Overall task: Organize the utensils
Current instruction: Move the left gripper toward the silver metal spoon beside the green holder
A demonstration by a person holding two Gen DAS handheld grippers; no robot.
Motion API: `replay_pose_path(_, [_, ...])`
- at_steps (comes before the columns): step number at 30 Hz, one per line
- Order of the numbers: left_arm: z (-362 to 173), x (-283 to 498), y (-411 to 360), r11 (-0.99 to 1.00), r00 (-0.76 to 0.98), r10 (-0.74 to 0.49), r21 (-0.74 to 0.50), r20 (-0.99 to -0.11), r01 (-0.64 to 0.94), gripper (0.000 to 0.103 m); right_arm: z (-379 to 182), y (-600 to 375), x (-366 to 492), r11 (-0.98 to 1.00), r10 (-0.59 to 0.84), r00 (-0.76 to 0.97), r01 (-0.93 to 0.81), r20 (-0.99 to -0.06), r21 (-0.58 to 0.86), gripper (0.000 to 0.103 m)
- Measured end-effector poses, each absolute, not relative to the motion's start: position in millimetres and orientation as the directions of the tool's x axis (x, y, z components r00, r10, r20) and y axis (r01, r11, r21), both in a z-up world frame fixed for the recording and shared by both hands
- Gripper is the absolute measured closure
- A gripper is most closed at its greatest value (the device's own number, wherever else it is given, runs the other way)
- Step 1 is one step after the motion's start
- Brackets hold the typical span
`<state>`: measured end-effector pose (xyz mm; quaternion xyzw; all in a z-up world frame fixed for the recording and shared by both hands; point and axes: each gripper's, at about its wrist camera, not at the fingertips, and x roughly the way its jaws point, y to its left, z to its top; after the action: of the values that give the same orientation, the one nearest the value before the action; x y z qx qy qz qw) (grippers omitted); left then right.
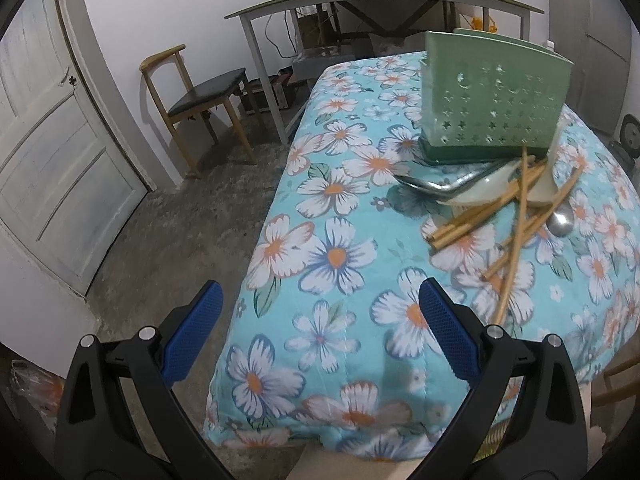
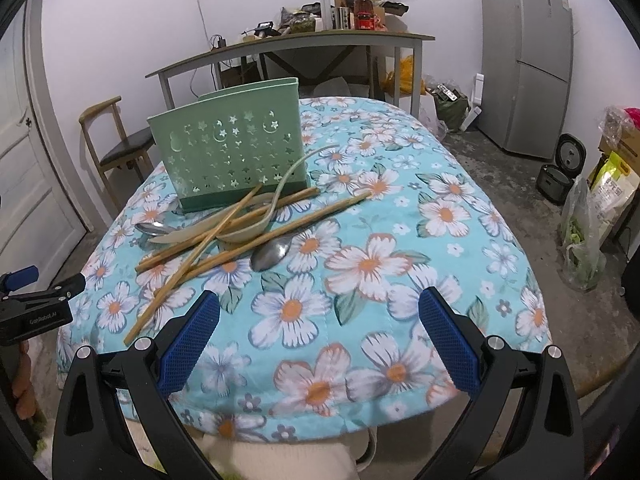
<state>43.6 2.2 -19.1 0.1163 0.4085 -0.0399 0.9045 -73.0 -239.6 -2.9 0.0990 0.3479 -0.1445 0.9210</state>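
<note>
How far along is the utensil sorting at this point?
Nothing looks done yet. The green holder shows nothing sticking out of its top. Nothing is in hand: the left gripper and right gripper are both open, above the flowered tablecloth. Left to do is the whole pile in front of the holder: chopsticks, metal spoons and pale spoons, lying crossed over each other.
</note>
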Motion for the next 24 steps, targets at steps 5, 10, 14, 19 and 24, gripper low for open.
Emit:
replay_pose_path(5, [-18, 63, 0, 0.968, 0.659, -0.006, 0.16, -0.752, 0.192, 0.008, -3, -237, -53, 0.948, -0.177, 0.73, 0.308, -0.661, 0.086, 0.006])
replay_pose_path(10, [-24, 86, -6, 0.955, 0.635, -0.084, 0.12, -0.768, 0.271, 0.008, -7, -230, -33, 0.962, -0.146, 0.738, 0.261, -0.659, 0.079, 0.006])
replay_pose_path(14, [-32, 101, -9, 0.936, 0.599, -0.211, 0.017, -0.772, 0.351, 0.008, -21, -228, -20, 0.964, -0.107, 0.724, 0.244, -0.681, 0.109, 0.006])
replay_pose_path(19, [-38, 116, -10, 0.892, 0.569, -0.389, -0.143, -0.724, 0.428, 0.008, -34, -230, -9, 0.961, -0.072, 0.717, 0.236, -0.693, 0.144, 0.006])
replay_pose_path(24, [-35, 130, -16, 0.882, 0.578, -0.42, -0.166, -0.7, 0.441, 0.008, -39, -231, 0, 0.963, -0.04, 0.728, 0.211, -0.685, 0.169, 0.014])
